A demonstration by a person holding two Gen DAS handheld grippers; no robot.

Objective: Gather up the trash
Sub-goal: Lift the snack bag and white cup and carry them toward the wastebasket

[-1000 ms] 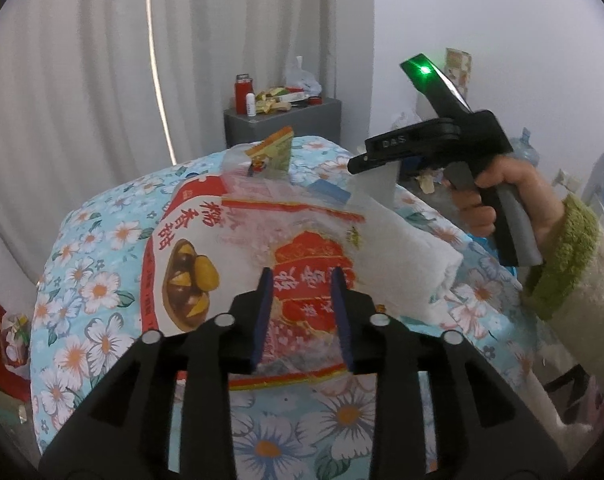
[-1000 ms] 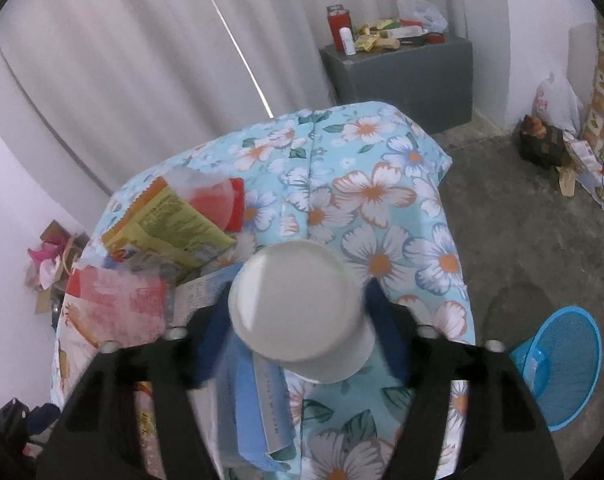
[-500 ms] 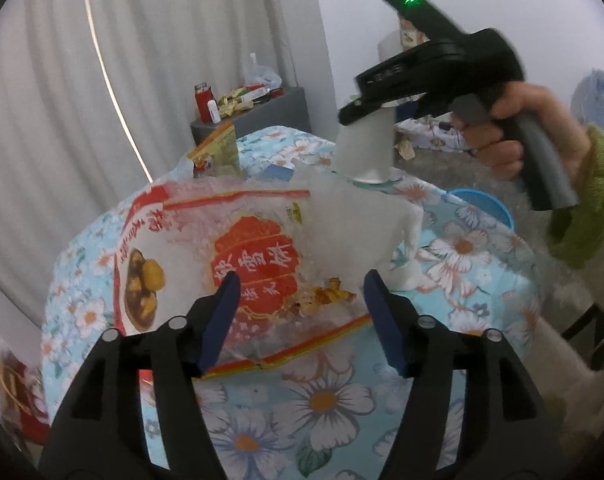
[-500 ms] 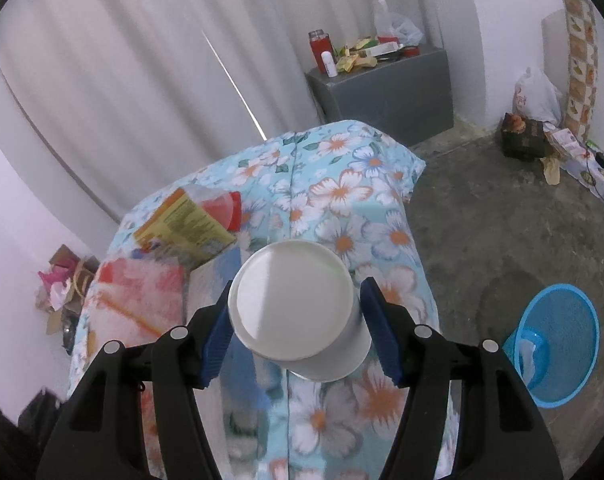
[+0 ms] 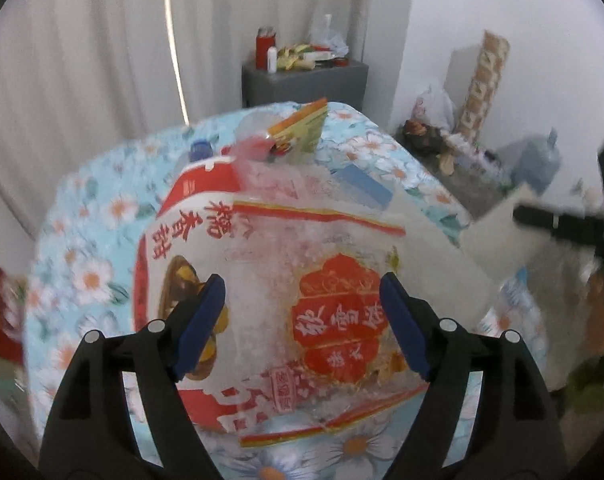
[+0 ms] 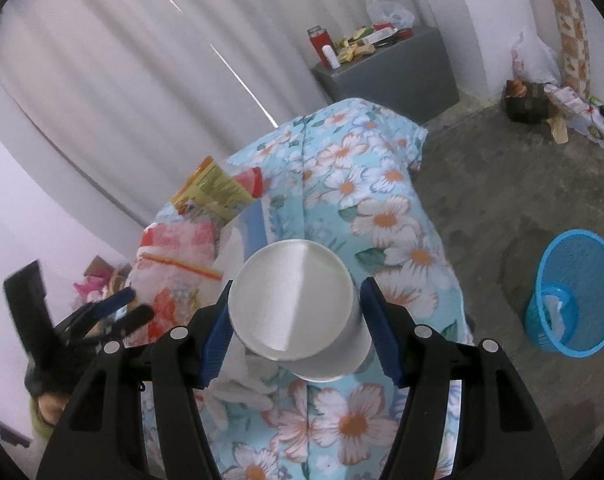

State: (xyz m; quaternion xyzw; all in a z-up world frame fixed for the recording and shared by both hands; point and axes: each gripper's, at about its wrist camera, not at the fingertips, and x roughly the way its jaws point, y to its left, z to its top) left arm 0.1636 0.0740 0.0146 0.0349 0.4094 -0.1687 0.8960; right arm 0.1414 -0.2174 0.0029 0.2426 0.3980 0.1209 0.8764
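My right gripper point(image 6: 296, 328) is shut on a white paper cup point(image 6: 292, 306), held bottom-up above the flowered table point(image 6: 381, 216). The cup also shows at the right of the left wrist view point(image 5: 497, 236). My left gripper point(image 5: 302, 324) is open and empty, its jaws wide apart over a large clear plastic bag with red print point(image 5: 286, 280) lying on the table. A yellow snack packet point(image 5: 302, 126) and a clear wrapper with red print point(image 5: 254, 140) lie at the table's far end. A blue mesh bin point(image 6: 573, 292) stands on the floor at the right.
A grey cabinet point(image 6: 389, 68) with bottles and packets stands by the curtain. Bags and clutter lie along the right wall point(image 5: 433, 120). A blue-capped bottle point(image 5: 200, 150) lies behind the large bag. The floor is bare concrete point(image 6: 501, 184).
My left gripper opened from nearly shut to wide apart over the large bag. My right gripper lifted the cup and carried it rightward away from the bag.
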